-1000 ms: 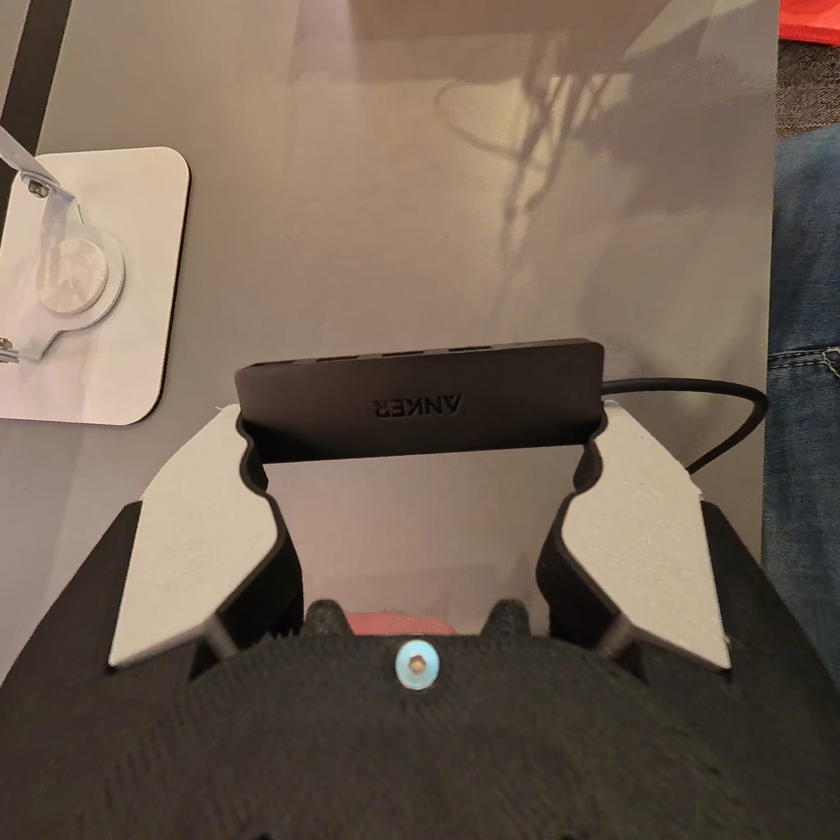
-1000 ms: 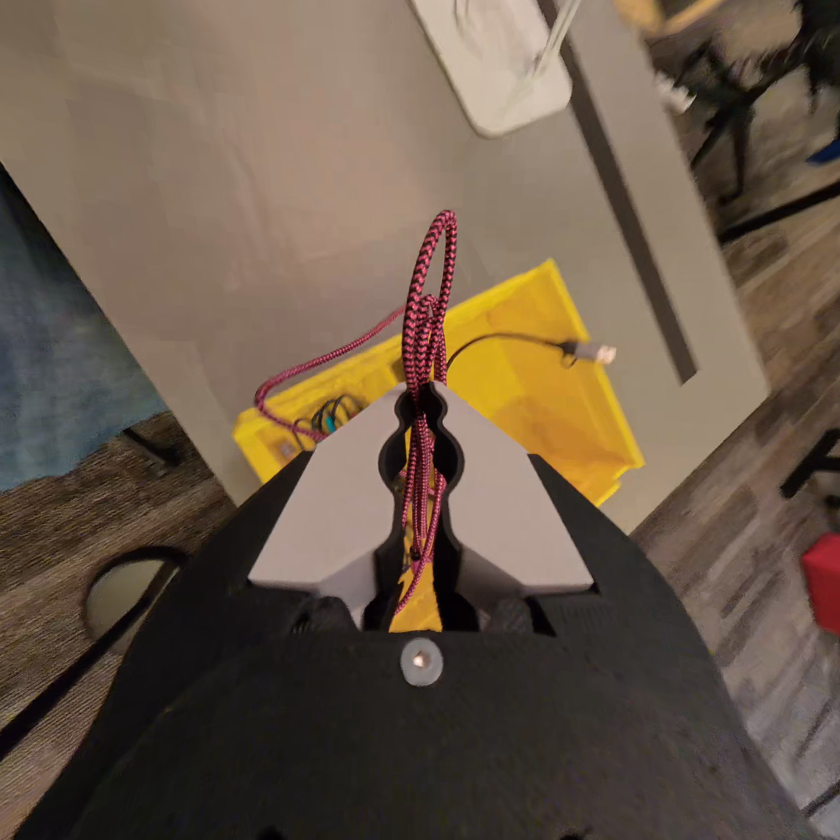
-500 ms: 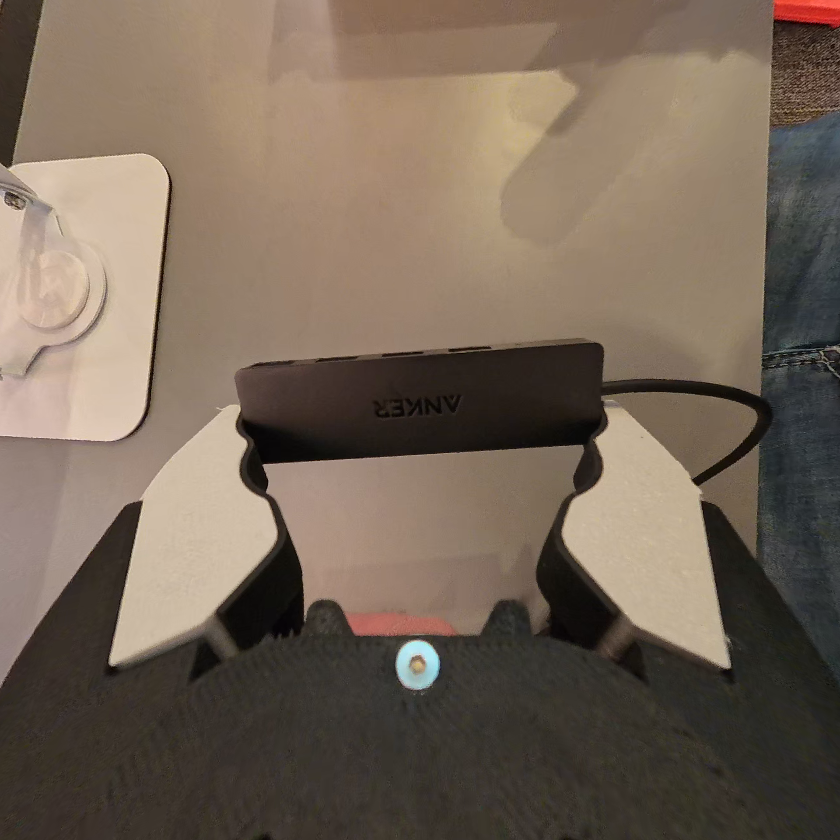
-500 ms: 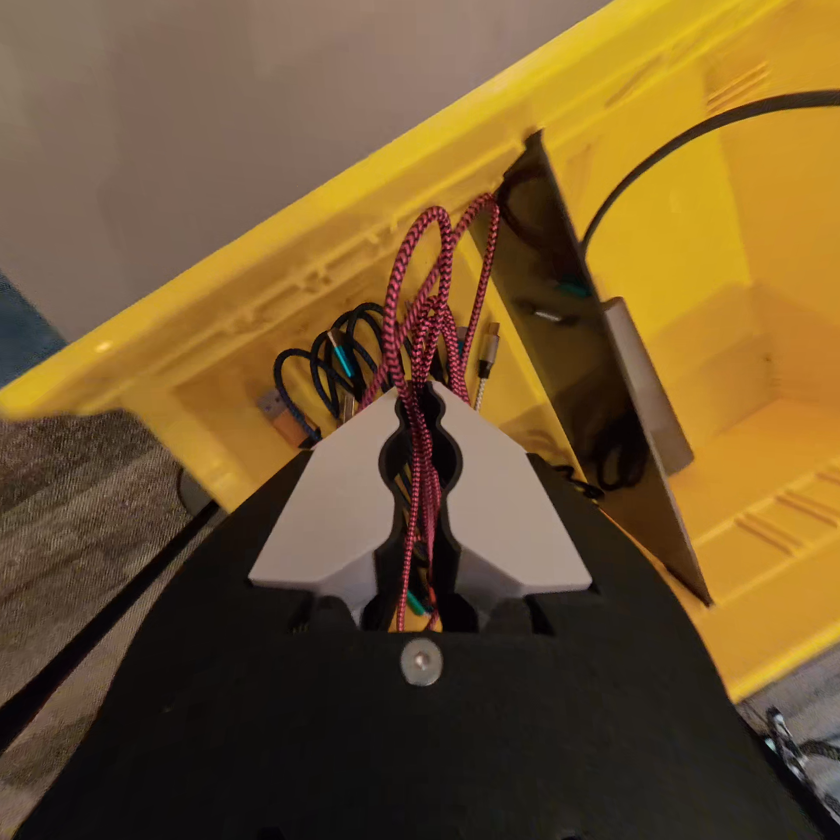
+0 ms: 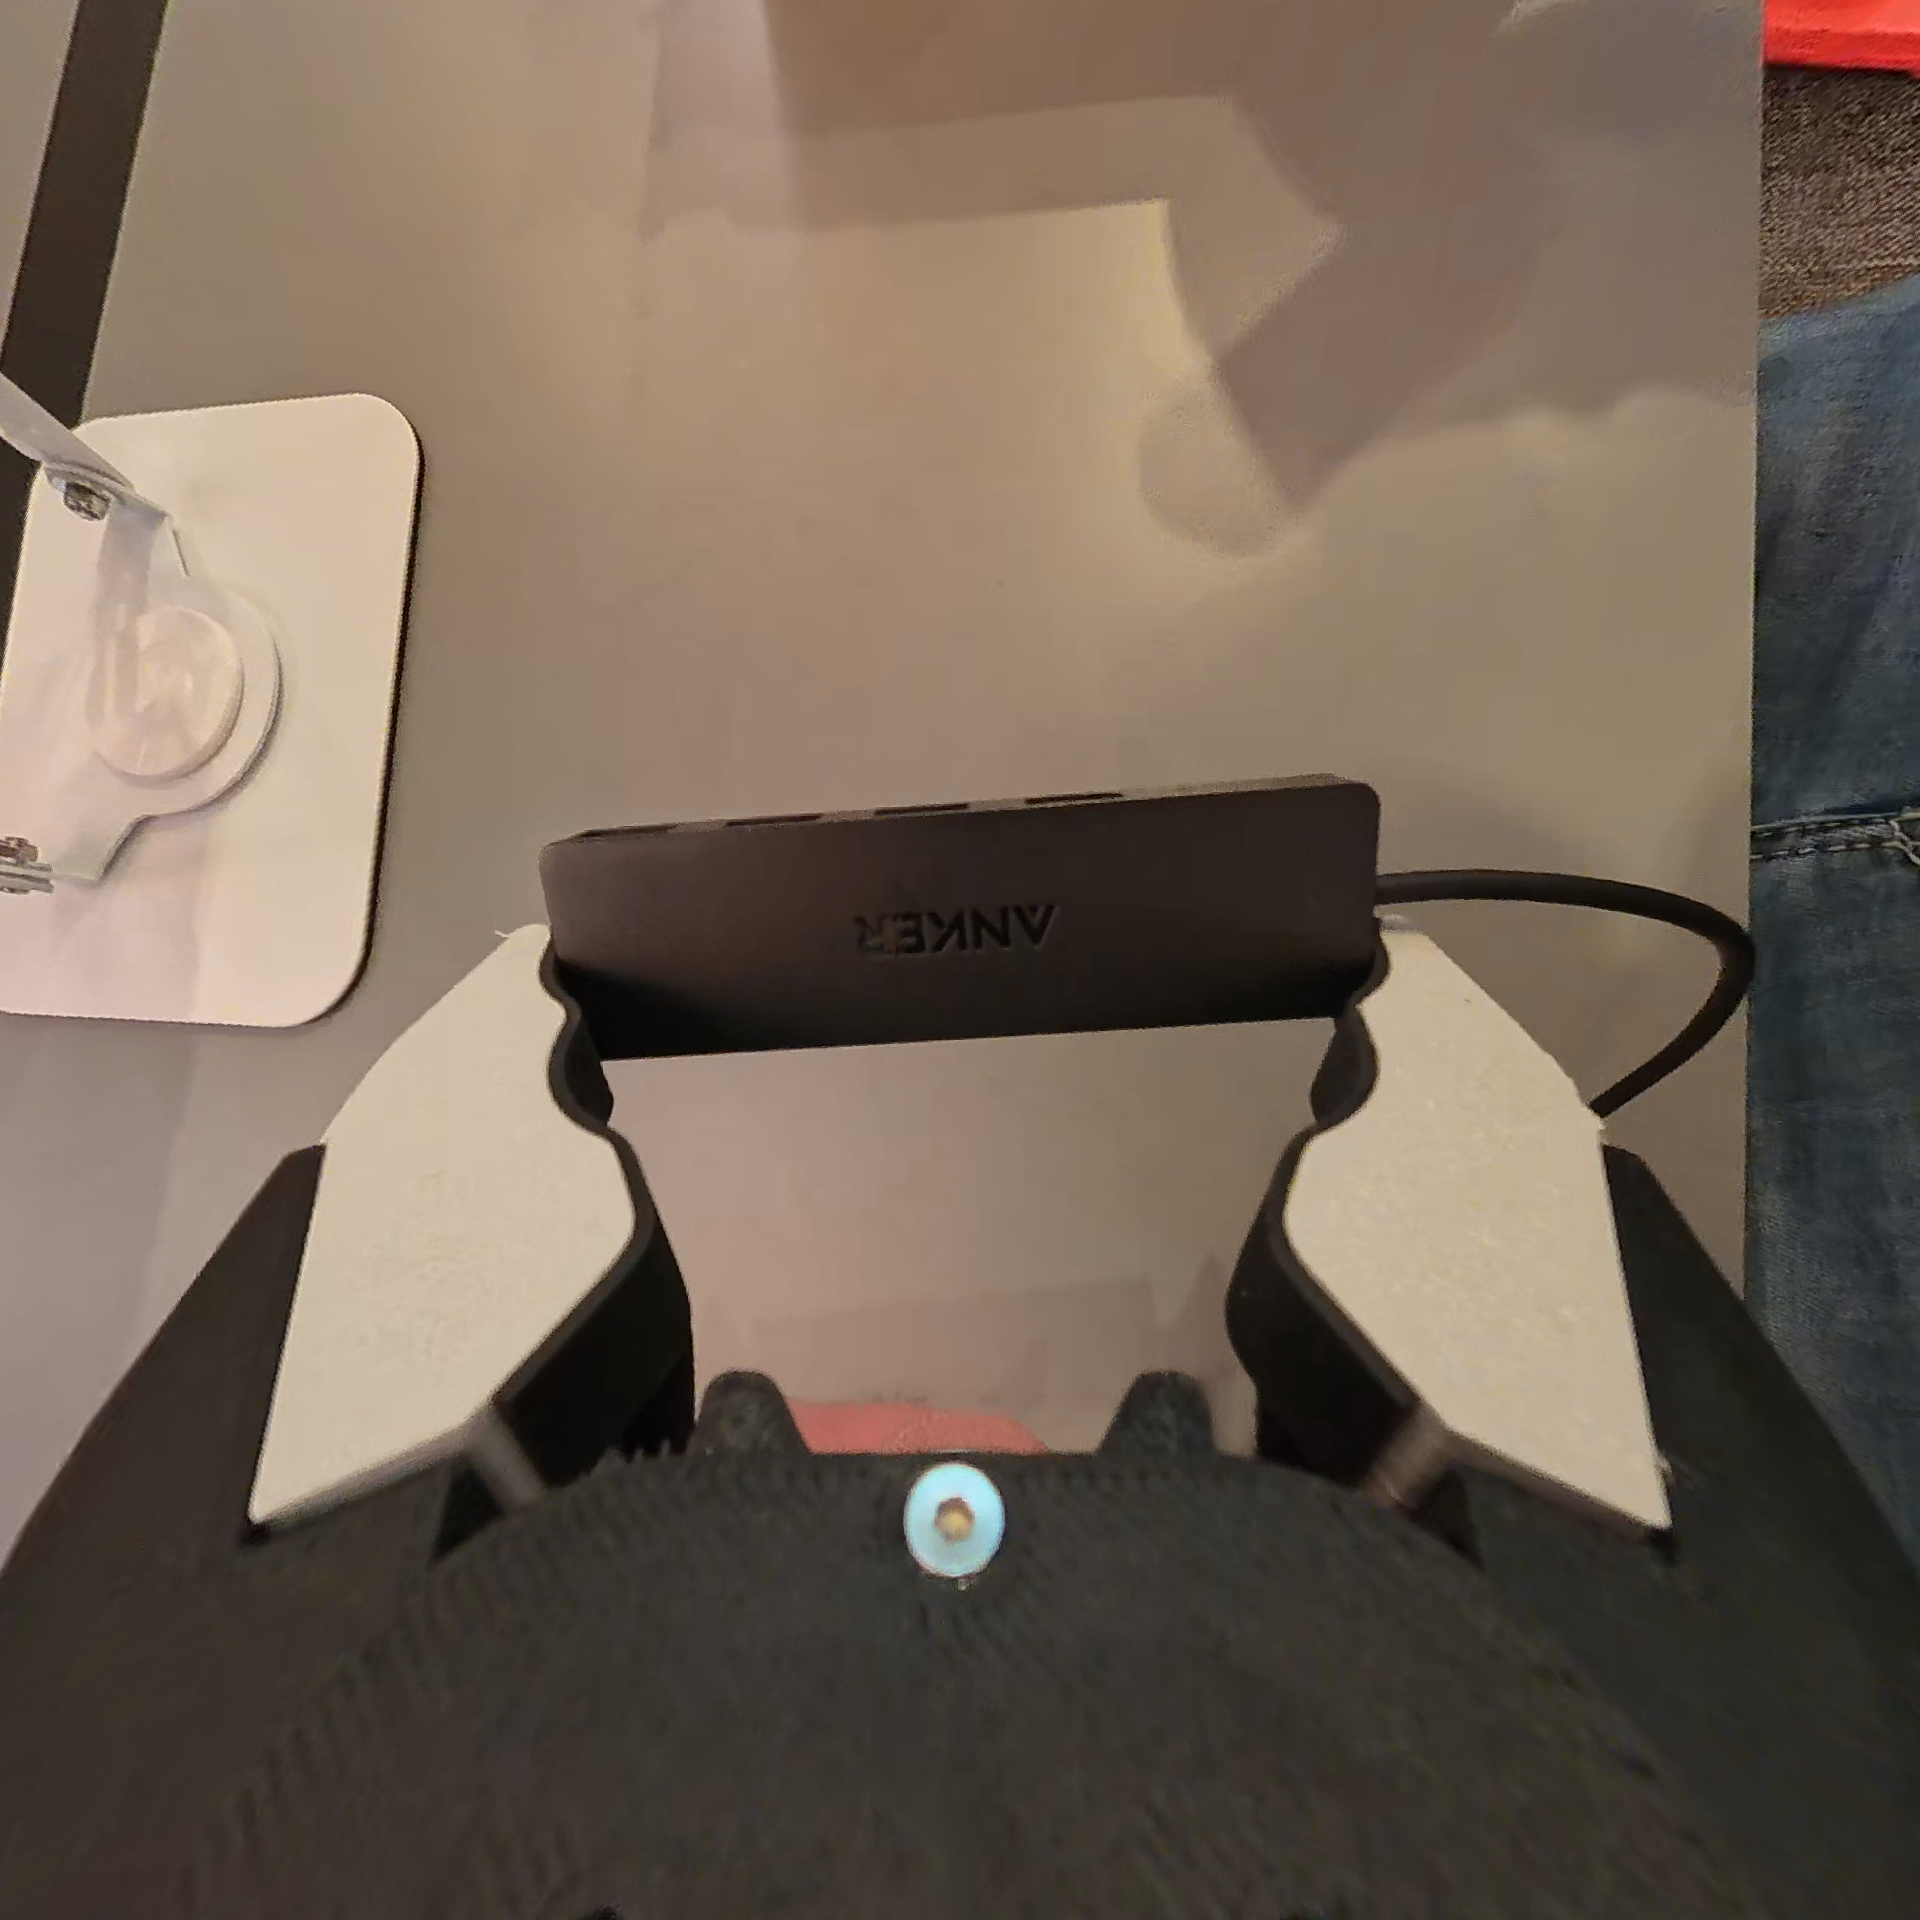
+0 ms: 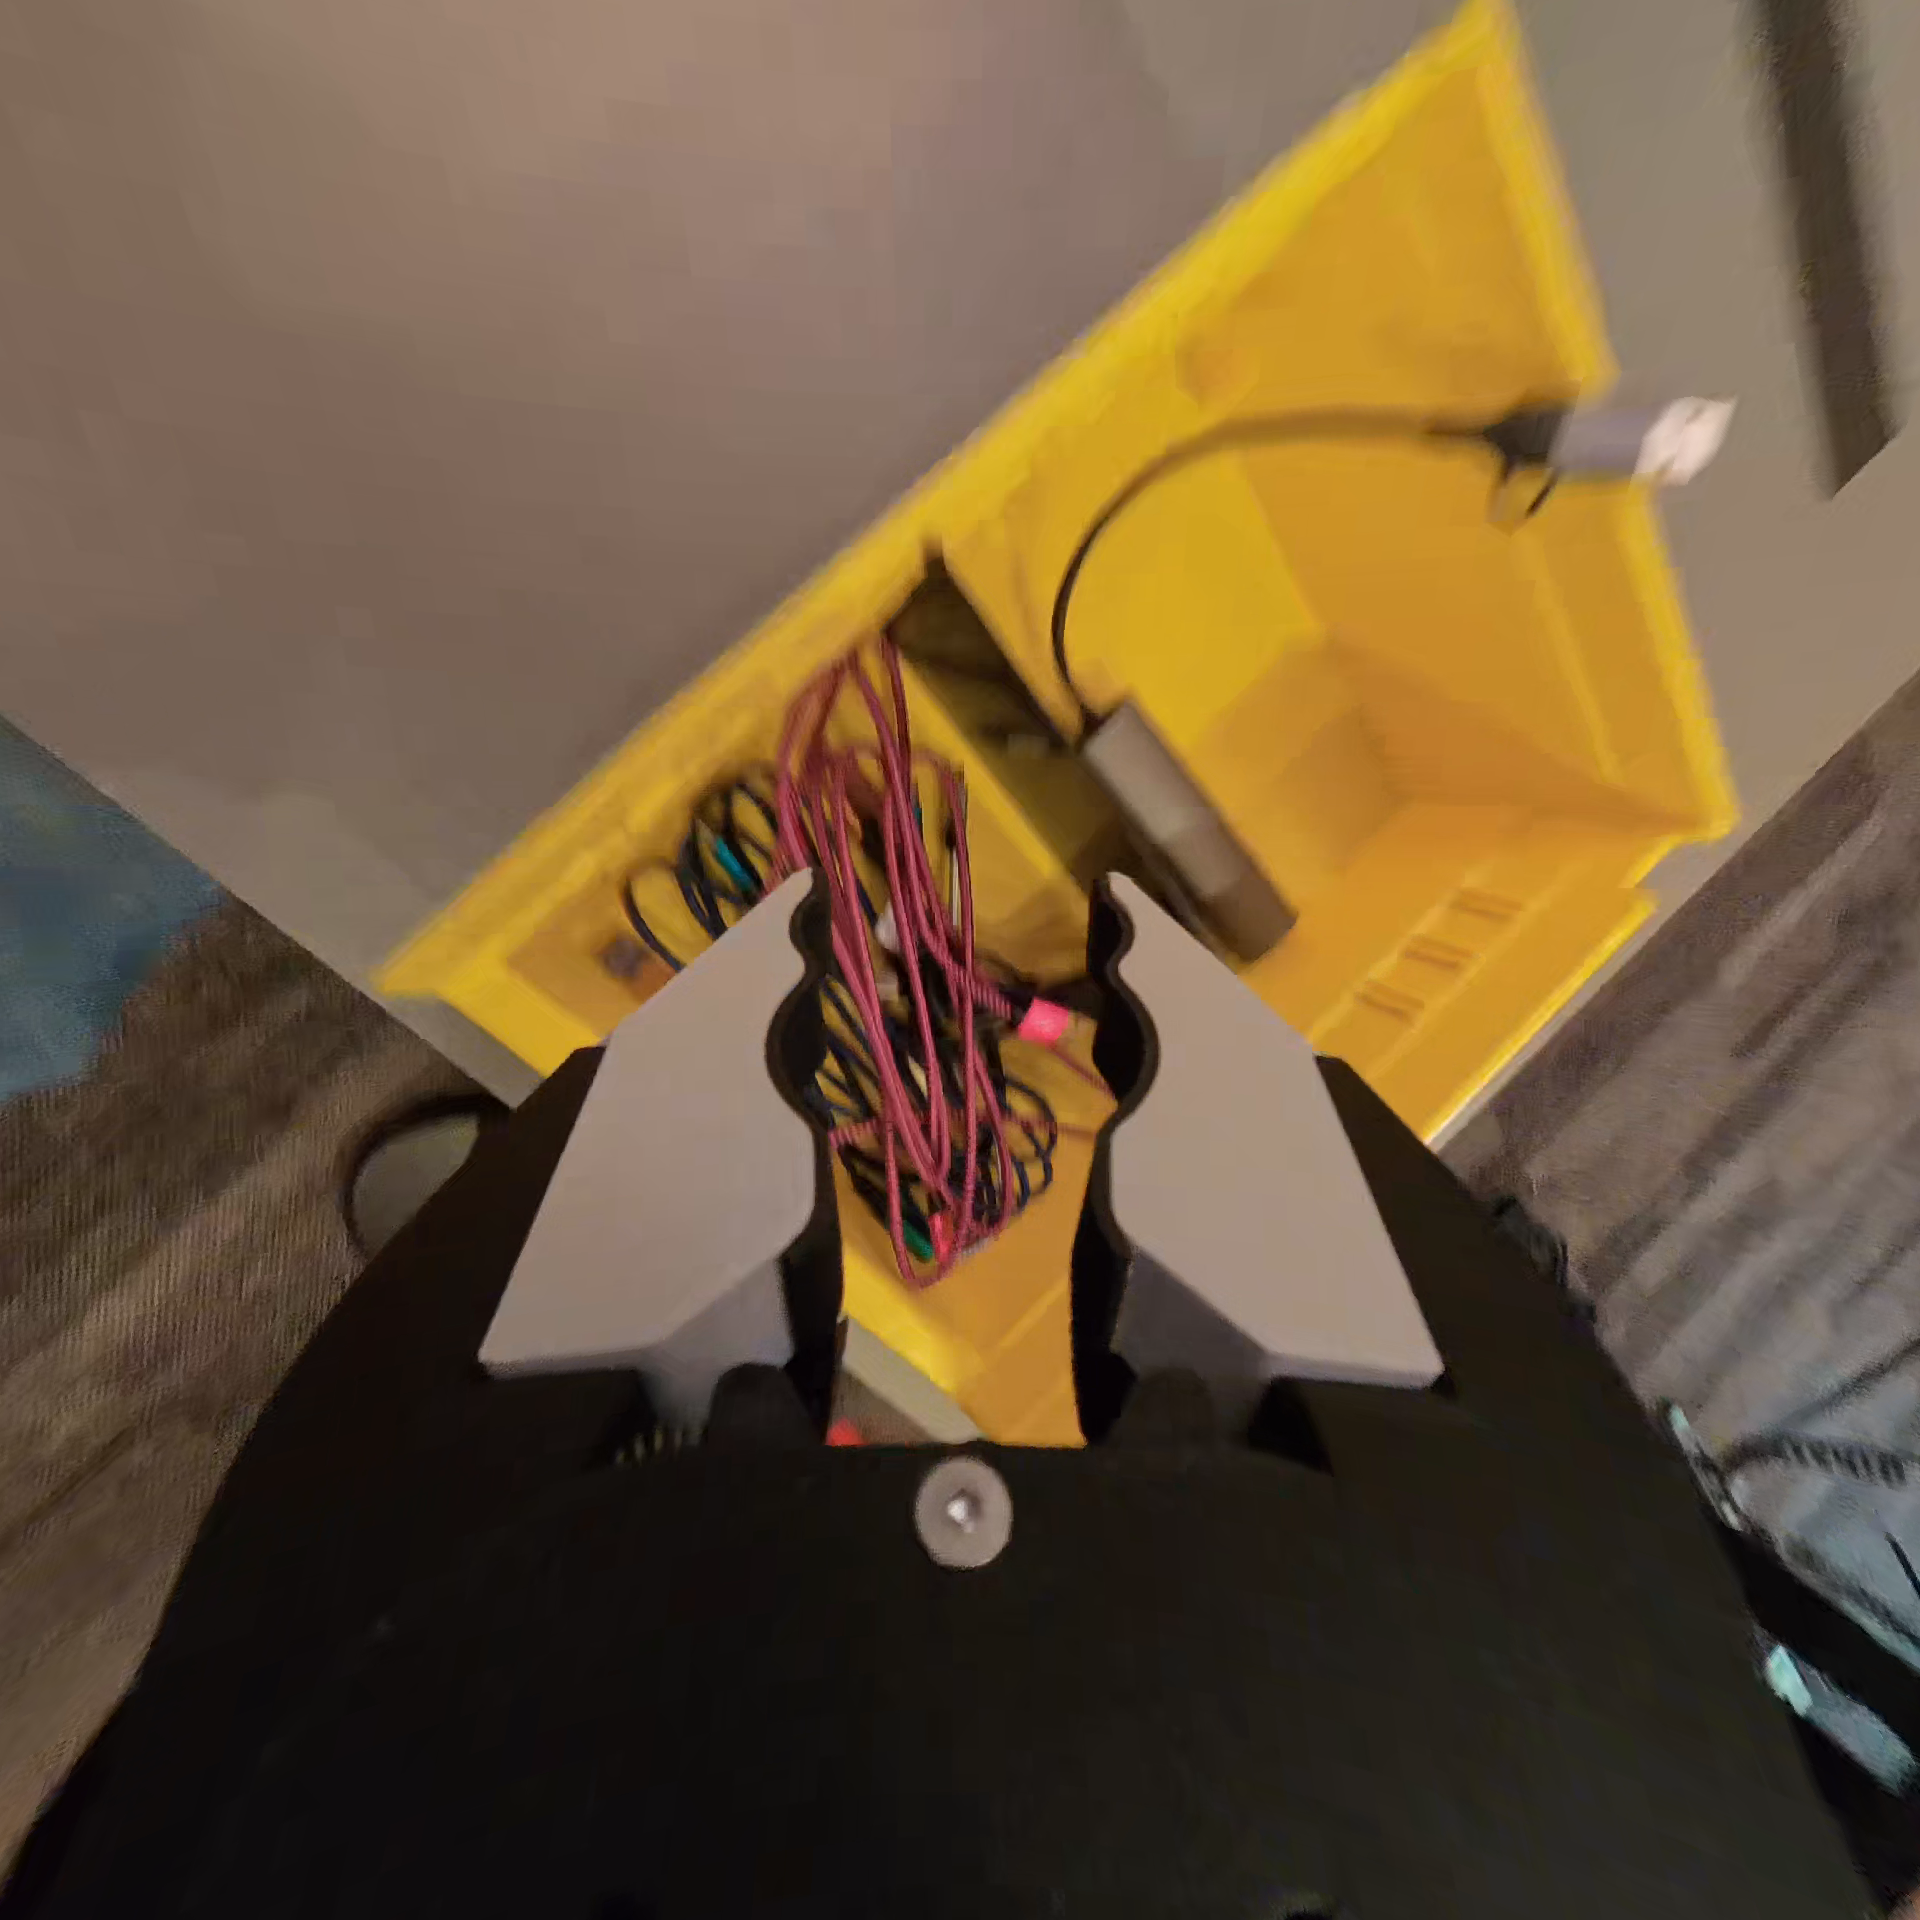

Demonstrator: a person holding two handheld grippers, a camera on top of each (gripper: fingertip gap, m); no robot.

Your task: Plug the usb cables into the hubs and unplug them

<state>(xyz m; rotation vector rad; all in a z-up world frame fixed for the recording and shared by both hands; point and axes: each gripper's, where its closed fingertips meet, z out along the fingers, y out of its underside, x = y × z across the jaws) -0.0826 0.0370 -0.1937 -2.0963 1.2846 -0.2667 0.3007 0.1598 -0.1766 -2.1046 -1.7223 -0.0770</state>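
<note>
In the left wrist view my left gripper is shut on a flat black USB hub held across its fingertips over the grey table. The hub's black cable loops off to the right. In the right wrist view my right gripper is open above a yellow bin. A red braided USB cable lies loose in the bin's left compartment on top of dark coiled cables. A grey hub with a black cable and a silver plug sits in the right compartment.
A white square stand base with a clear bracket stands on the table at the left. A person's blue jeans show past the table's right edge. The bin stands at the table's edge, with carpet below. Across from one pair of fingers to the other is roughly 40 cm.
My right gripper has opened and let go of the red braided cable, which dropped into the bin's left compartment. The gripper has pulled back a little. The left gripper holds the black hub still.
</note>
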